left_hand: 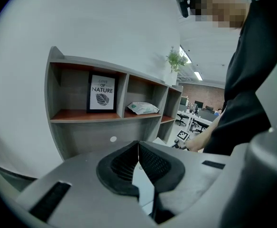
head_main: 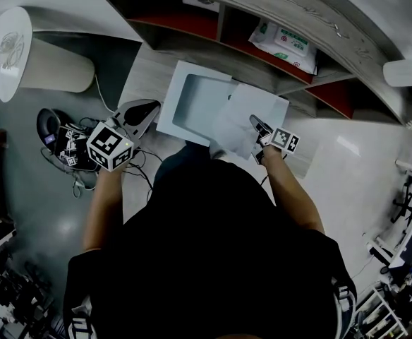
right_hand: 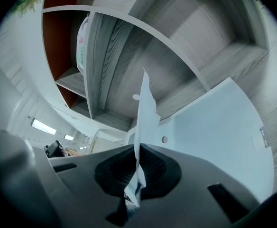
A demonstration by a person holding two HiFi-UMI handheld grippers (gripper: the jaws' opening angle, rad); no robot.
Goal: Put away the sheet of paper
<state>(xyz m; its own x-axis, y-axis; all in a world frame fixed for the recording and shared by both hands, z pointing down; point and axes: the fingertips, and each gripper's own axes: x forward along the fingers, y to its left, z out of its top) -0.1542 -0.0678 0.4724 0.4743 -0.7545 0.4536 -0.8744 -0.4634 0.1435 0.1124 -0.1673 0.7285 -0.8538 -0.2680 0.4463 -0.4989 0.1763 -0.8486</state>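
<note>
Paper: pinched at its near edge by the right tool. It spreads away from the tool over the drawer's right half and overhangs the right rim, not yet lying inside.
Left tool: tips pressed together with nothing between them. It is held off the drawer's left side, well apart from the paper, and points toward the shelf unit.
Left arm: bent at the elbow, forearm running forward, with the tool tilted a little below level.
Drawer: pulled open from the foot of the shelf unit. Its bare bottom shows on the left, between the two tools.
Right tool: clamped on the paper, which shows edge-on and upright between the pads, its creased near edge poking out behind them.
Right arm: stretched forward past the body, with the tool angled slightly down over the drawer's near right corner.
Key relation: the free space of the drawer lies left of and beyond the right tool. The paper's long side seems to run across the drawer's right rim.
Nearer hand: the right, which already holds the paper.
Likely need: carry the paper left and lower it until it clears the rim, then let go.
</note>
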